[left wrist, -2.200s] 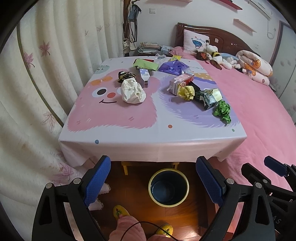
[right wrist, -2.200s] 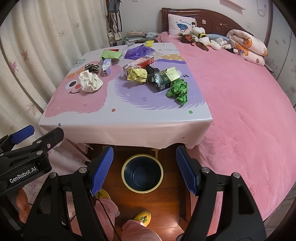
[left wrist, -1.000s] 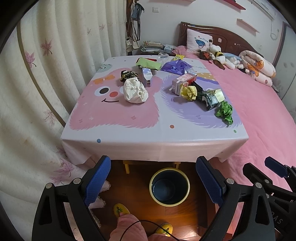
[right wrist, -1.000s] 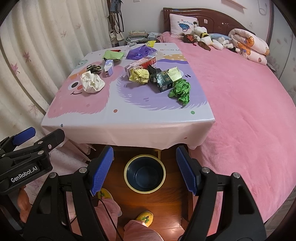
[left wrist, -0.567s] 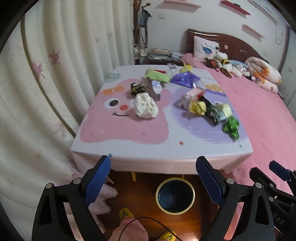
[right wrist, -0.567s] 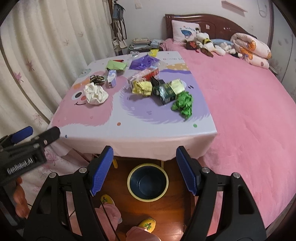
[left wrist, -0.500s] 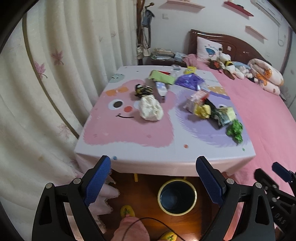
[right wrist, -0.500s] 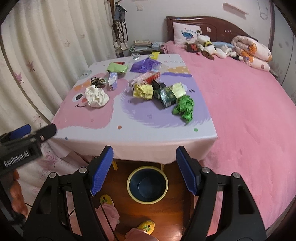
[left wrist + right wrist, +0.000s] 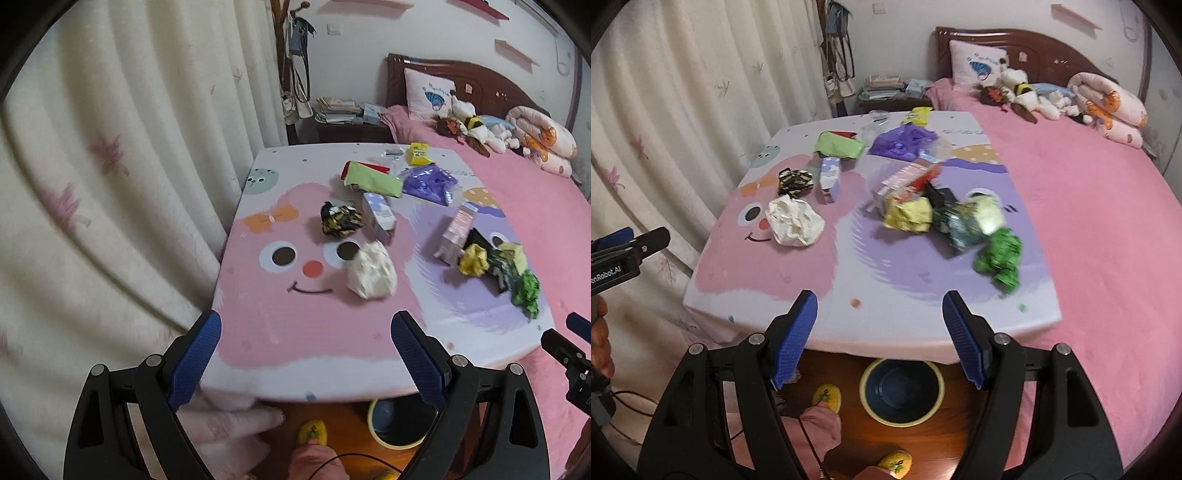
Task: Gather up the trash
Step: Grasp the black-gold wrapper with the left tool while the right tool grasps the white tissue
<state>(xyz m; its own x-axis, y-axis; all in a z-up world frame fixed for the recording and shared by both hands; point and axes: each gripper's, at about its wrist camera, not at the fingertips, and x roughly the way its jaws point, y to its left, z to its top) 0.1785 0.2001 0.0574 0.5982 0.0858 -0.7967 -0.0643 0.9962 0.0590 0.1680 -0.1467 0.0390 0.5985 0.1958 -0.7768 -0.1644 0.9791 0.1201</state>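
Both grippers, left (image 9: 306,354) and right (image 9: 880,334), hold their fingers wide apart with nothing between them, above the bench's (image 9: 886,325) near edge. Trash (image 9: 795,220) is strewn across the bench; the bin (image 9: 902,392) stands under that edge.

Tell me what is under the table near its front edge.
A dark bin with a yellow rim stands on the wooden floor below the table. Its inside looks empty. The hanging tablecloth hides whatever lies further back.

The left hand-held gripper (image 9: 613,258), seen from the right wrist, bears the partly cut-off lettering "enRobot.AI".
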